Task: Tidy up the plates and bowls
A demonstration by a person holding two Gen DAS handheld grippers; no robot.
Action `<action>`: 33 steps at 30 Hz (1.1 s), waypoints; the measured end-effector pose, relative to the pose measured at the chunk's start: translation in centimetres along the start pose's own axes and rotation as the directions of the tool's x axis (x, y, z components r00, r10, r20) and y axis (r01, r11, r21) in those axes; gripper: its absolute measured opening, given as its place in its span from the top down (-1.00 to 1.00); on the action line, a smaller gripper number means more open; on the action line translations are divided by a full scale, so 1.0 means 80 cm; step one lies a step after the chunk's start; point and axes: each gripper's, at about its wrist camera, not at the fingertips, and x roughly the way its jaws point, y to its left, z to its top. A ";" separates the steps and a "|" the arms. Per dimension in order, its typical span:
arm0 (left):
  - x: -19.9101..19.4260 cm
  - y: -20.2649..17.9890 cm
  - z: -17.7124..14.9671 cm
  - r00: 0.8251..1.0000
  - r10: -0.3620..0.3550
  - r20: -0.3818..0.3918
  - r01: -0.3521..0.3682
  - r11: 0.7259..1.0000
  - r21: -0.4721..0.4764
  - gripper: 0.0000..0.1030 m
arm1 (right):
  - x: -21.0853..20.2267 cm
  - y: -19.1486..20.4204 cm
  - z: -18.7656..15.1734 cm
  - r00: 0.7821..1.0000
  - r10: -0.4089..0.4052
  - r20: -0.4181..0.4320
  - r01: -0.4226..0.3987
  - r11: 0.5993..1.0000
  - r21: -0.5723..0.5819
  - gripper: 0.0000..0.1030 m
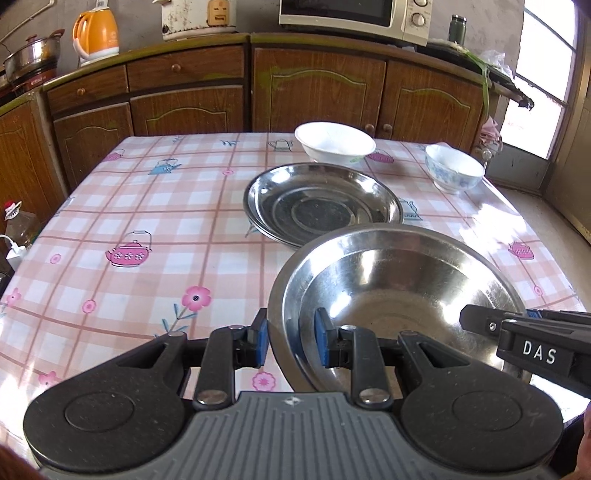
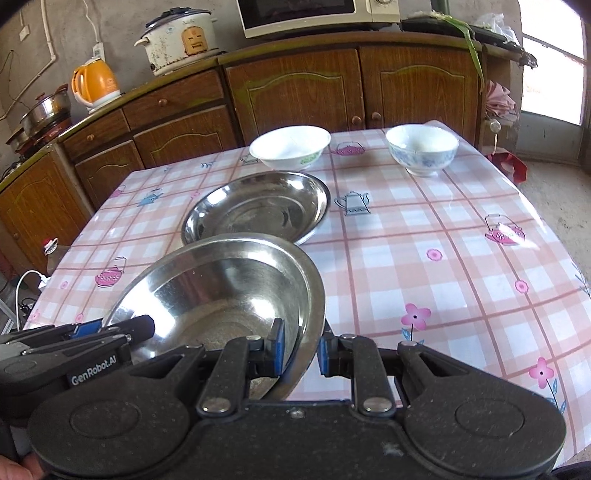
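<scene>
Steel plate (image 1: pixel 399 291), shiny, scuffed, deep-rimmed, rim pinched by left hand-held gripper (image 1: pixel 290 341) and right hand-held gripper (image 2: pixel 299 349).

My own jaws cover the near rim of the steel plate (image 1: pixel 399 295) I carry, and that plate hides the near edge of the steel plates (image 1: pixel 321 203) stacked on the table (image 1: pixel 110 221). How many lie in that stack I cannot tell. The microwave (image 1: pixel 354 14) and rice cooker (image 1: pixel 199 18) are cut off at the top edge. The white bowl (image 1: pixel 334 142) has its foot hidden behind the stack.
</scene>
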 end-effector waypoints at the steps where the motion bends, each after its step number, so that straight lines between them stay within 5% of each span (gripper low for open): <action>1: 0.002 -0.002 -0.001 1.000 0.000 -0.001 0.000 1.000 0.003 0.51 | 0.002 -0.003 -0.002 1.000 0.000 -0.003 0.000 1.000 0.004 0.54; 33: 0.043 -0.019 -0.032 0.998 0.000 -0.065 0.002 0.999 0.032 0.35 | 0.055 -0.028 -0.028 0.994 -0.018 -0.112 0.022 0.999 0.034 0.55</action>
